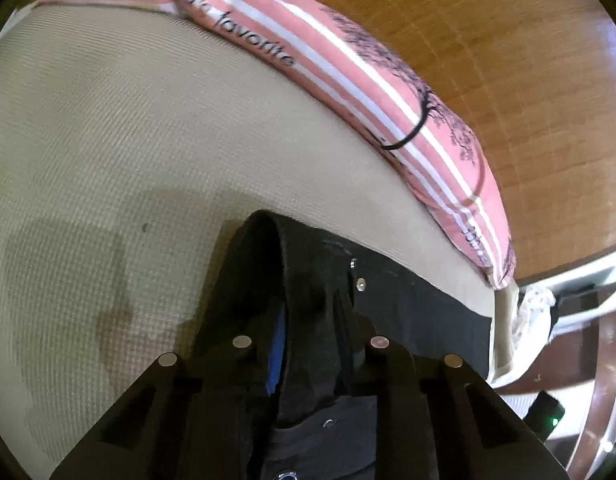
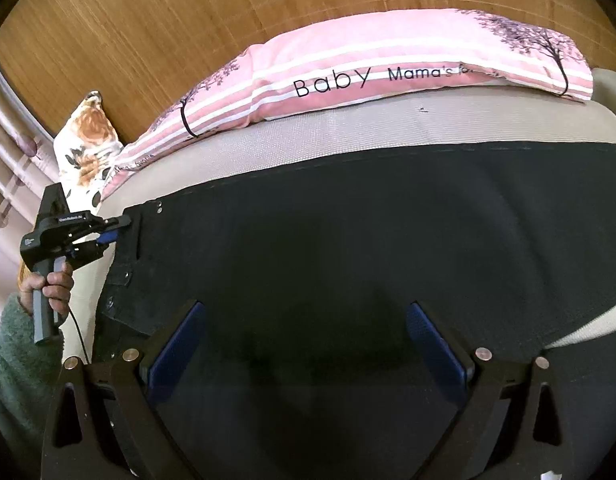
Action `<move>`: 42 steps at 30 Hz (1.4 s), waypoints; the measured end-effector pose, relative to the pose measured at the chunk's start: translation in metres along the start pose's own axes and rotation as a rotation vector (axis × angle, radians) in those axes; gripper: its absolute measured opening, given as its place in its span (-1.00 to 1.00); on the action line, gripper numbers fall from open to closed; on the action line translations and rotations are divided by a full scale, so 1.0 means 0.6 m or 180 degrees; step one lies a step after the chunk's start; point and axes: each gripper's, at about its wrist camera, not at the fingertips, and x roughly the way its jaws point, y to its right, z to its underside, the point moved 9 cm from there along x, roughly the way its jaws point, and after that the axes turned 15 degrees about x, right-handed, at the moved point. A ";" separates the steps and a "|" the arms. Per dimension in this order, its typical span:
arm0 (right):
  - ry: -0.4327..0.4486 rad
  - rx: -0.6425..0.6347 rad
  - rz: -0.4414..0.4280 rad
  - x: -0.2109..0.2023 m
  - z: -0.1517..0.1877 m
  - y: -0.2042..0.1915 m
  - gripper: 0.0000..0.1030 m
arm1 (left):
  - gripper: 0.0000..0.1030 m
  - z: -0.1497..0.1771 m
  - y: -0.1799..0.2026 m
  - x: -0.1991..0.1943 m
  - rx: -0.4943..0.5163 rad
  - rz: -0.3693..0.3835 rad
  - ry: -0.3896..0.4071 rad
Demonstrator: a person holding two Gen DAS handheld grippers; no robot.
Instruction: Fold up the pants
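Black pants (image 2: pixel 347 240) lie spread flat on a beige bed (image 2: pixel 347 128). My left gripper (image 1: pixel 308 344) is shut on the pants' waistband (image 1: pixel 300 280), which bunches up between its fingers, near metal rivets. In the right wrist view the left gripper (image 2: pixel 116 228) pinches the waistband corner at the left edge of the pants. My right gripper (image 2: pixel 308 320) is open, its blue pads (image 2: pixel 180 344) spread wide just above the middle of the pants, holding nothing.
A pink striped pillow (image 2: pixel 387 68) lies along the wooden headboard (image 2: pixel 228 8) behind the pants. A floral pillow (image 2: pixel 88 132) sits at the left. The bed's edge (image 1: pixel 503 320) and a white frame (image 1: pixel 587 280) are at the right in the left wrist view.
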 end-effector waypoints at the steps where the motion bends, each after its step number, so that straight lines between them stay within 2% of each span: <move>1: -0.0006 0.0000 -0.0002 0.004 -0.001 0.000 0.94 | -0.54 -0.001 0.003 0.002 0.0035 0.0022 -0.0005; 14: -0.0047 0.0029 0.0005 0.033 -0.008 0.019 0.94 | -0.54 -0.040 0.002 0.055 0.0102 0.0124 -0.0117; 17: -0.0040 0.0016 -0.0021 0.036 -0.016 0.024 0.94 | -0.55 -0.040 0.003 0.056 0.0029 0.0278 -0.0076; 19: -0.0048 -0.0006 -0.0035 0.040 -0.023 0.028 0.94 | -0.65 -0.028 0.008 0.059 0.0042 0.0300 -0.0080; 20: -0.0049 -0.0025 -0.0030 0.042 -0.028 0.030 0.94 | -0.86 -0.021 0.013 0.061 0.0084 0.0264 -0.0097; 24: -0.0059 -0.0202 -0.0014 0.051 -0.056 0.033 0.94 | -0.87 -0.019 0.064 0.049 0.0417 0.0283 0.0056; 27: -0.0072 -0.0426 -0.0014 0.058 -0.080 0.032 0.94 | -0.87 -0.023 0.066 0.051 0.0487 0.0200 0.0014; 29: -0.0044 -0.0520 0.0010 0.061 -0.099 0.033 0.94 | -0.87 -0.027 0.054 0.056 0.0438 0.0162 -0.0001; 34: -0.0060 -0.0632 -0.0075 0.069 -0.131 0.033 0.94 | -0.87 -0.027 0.014 0.070 0.0054 0.0187 -0.0046; 38: -0.0220 -0.0918 -0.0167 0.091 -0.166 0.035 0.94 | -0.87 -0.028 0.031 0.067 0.0236 0.0046 0.0007; 42: -0.0477 -0.1032 -0.0353 0.118 -0.209 0.032 0.88 | -0.89 -0.032 0.069 0.032 0.0403 0.0181 0.0257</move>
